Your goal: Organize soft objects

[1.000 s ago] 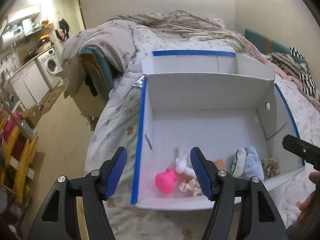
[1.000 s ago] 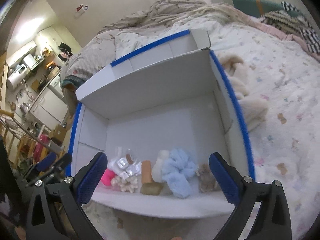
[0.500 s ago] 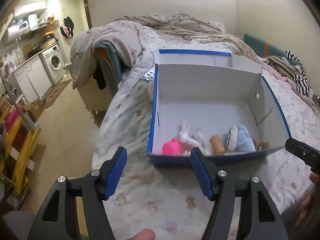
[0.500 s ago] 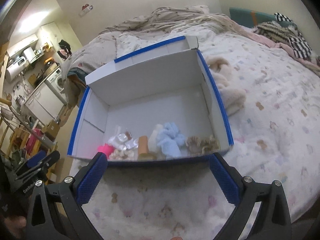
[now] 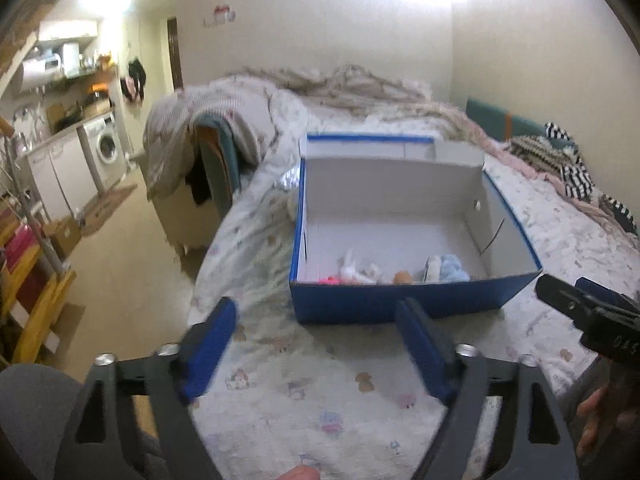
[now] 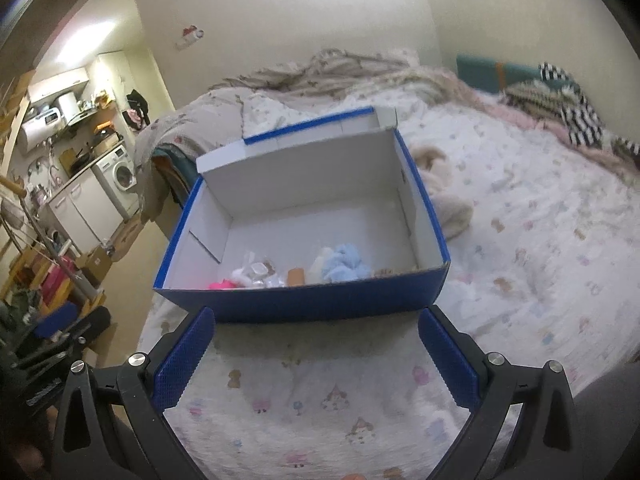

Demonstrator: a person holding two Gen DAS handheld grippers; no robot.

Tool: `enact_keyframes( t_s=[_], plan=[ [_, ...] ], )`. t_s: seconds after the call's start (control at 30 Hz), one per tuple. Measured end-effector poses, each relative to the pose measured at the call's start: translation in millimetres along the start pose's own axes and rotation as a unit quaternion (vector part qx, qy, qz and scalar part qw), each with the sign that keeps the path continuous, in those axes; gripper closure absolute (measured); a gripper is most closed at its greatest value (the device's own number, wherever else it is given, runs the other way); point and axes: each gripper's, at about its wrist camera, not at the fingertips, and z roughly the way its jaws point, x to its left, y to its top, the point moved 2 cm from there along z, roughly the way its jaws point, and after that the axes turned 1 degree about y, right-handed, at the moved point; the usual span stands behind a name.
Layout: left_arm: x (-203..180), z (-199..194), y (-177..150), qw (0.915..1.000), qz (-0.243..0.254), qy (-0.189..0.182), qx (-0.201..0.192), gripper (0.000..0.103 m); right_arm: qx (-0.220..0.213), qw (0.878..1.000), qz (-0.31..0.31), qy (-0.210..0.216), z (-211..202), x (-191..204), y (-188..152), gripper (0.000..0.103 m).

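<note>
A blue box with a white inside (image 5: 400, 304) (image 6: 304, 304) stands open on the bed. Along its near wall lie small soft things: a pink toy (image 6: 222, 283), a white plush (image 5: 352, 270) (image 6: 252, 274), an orange-brown piece (image 6: 297, 276) and a light blue fluffy piece (image 5: 450, 268) (image 6: 344, 266). My left gripper (image 5: 320, 344) is open and empty, held back from the box's near wall. My right gripper (image 6: 316, 364) is open and empty, also short of the box; it shows at the right edge of the left wrist view (image 5: 588, 312).
The bed sheet (image 6: 320, 400) with small prints spreads around the box. A beige plush (image 6: 444, 196) lies right of the box. Rumpled blankets (image 5: 360, 88) and striped cloth (image 6: 576, 116) lie at the back. The bed's left edge drops to the floor (image 5: 120, 264); a washing machine (image 5: 106, 148) stands far left.
Both grippers have pulled back and up from the box, which now looks smaller and farther. Both stayed open and empty. The things in the box have not moved.
</note>
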Motion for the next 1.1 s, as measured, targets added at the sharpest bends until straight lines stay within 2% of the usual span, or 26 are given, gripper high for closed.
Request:
enact_keyframes(
  t_s=[0.17, 0.37, 1.1],
  plan=[
    [-1, -13, 1, 0.9987, 0.009, 0.026, -0.043, 0.002, -0.025, 0.998, -0.045, -0.023, -6, 14, -1, 0.000],
    [4, 2, 1, 0.9993, -0.005, 0.029, -0.021, 0.002, -0.033, 0.997, -0.065, -0.036, -6, 22, -3, 0.000],
    [-1, -1, -2, 0.9996, 0.003, 0.015, -0.022, 0.001, -0.028, 0.997, -0.058, -0.034, -3, 21, -4, 0.000]
  ],
)
